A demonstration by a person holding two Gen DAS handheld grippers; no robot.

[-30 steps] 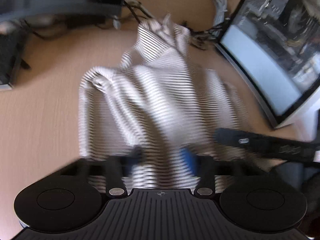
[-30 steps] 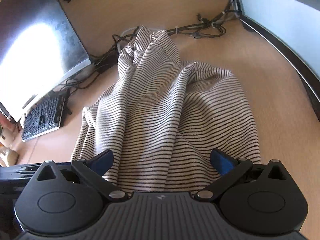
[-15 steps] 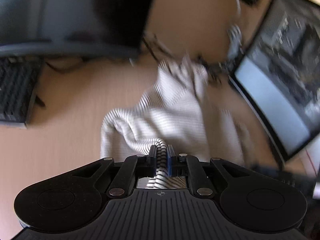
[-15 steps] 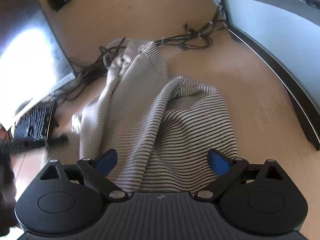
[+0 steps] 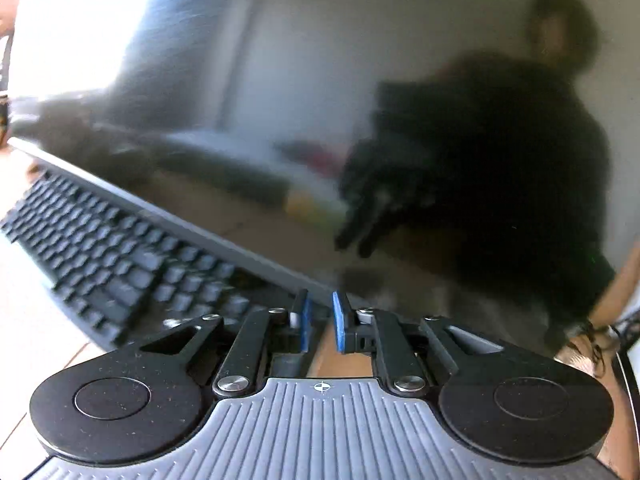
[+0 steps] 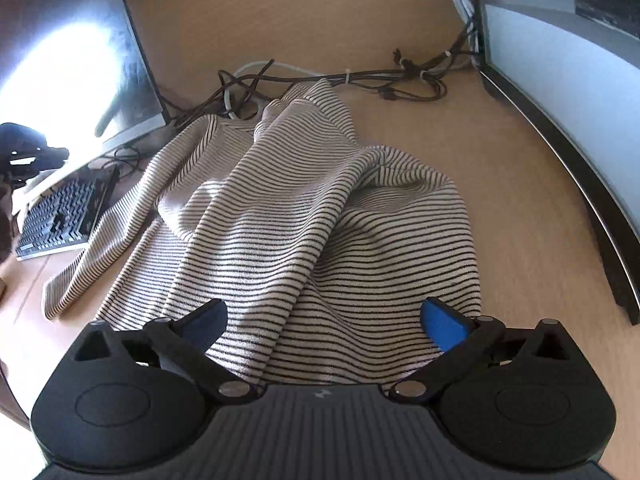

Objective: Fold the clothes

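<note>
A cream shirt with thin black stripes (image 6: pixel 304 216) lies crumpled on the wooden desk (image 6: pixel 520 208), one sleeve stretched out to the left. My right gripper (image 6: pixel 324 320) is open, its blue pads wide apart over the shirt's near edge, holding nothing. My left gripper (image 5: pixel 320 320) has its jaws nearly together with a narrow gap and nothing between them; it points at a monitor and keyboard, away from the shirt. The left gripper also shows as a dark shape at the far left of the right wrist view (image 6: pixel 28 156).
A dark monitor (image 5: pixel 280 80) and a black keyboard (image 5: pixel 120 260) fill the left wrist view, blurred. In the right wrist view a monitor (image 6: pixel 68 60) and keyboard (image 6: pixel 60 216) stand left, a curved monitor (image 6: pixel 568 80) right, tangled cables (image 6: pixel 360 80) behind the shirt.
My left gripper let go of the shirt fold it held half a second ago and swung left toward the keyboard and monitor. The shirt settled, its sleeve now spread left. The right gripper stayed open.
</note>
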